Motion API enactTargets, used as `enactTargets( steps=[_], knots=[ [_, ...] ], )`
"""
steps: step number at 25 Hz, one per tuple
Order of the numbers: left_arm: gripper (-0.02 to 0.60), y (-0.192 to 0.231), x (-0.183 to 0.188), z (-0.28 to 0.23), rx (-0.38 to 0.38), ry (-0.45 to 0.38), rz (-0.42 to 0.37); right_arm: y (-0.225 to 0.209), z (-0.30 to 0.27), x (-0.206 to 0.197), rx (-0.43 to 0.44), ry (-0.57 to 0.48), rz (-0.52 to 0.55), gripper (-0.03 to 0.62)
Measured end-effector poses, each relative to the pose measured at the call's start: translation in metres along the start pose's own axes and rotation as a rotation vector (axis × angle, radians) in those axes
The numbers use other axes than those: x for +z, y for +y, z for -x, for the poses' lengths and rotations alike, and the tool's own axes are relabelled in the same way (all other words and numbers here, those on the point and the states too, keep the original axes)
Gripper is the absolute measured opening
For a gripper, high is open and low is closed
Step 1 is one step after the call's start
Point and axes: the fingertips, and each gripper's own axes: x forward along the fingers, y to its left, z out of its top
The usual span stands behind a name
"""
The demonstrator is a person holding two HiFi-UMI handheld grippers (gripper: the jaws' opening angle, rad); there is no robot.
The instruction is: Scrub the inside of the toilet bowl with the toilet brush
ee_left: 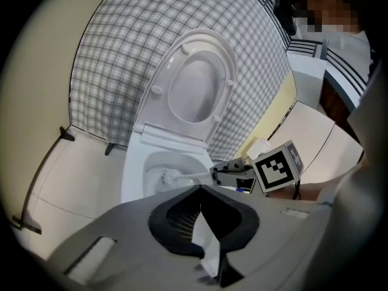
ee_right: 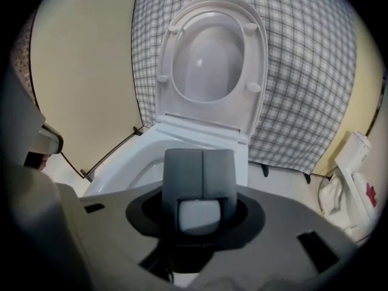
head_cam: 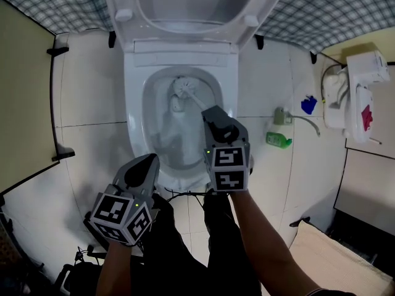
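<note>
Step in hand: scrubbing the inside of the bowl. The right gripper (head_cam: 217, 117), at frame centre, has its jaws clamped on the handle of the toilet brush (head_cam: 188, 94). The bristle head sits against the rear inner wall of the toilet bowl (head_cam: 133, 97), upper centre. The left gripper (head_cam: 147, 162), lower left, hangs over the front rim. Its jaws appear drawn together with nothing between them. Next move, in my judgement: sweep the head round the wall and under the rim, grip kept firm.

No words, brands or numbers can be read anywhere in these views.
</note>
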Motion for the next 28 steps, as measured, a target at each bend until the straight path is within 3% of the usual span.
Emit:
enactTargets(
  steps=[5,12,28],
  knots=[
    [0.009,-0.004,-0.002,-0.001,-0.006,0.001,-0.001,-0.017,0.017,-0.023,-0.052,0.072,-0.008,0.183],
    [0.009,-0.011,-0.013,0.008,-0.016,0.011,-0.001,-0.007,0.047,-0.061,-0.071,0.165,-0.03,0.183],
    [0.009,-0.011,-0.03,0.021,-0.016,0.014,0.012,0.047,0.108,-0.126,0.029,0.343,0.03,0.179]
  ],
)
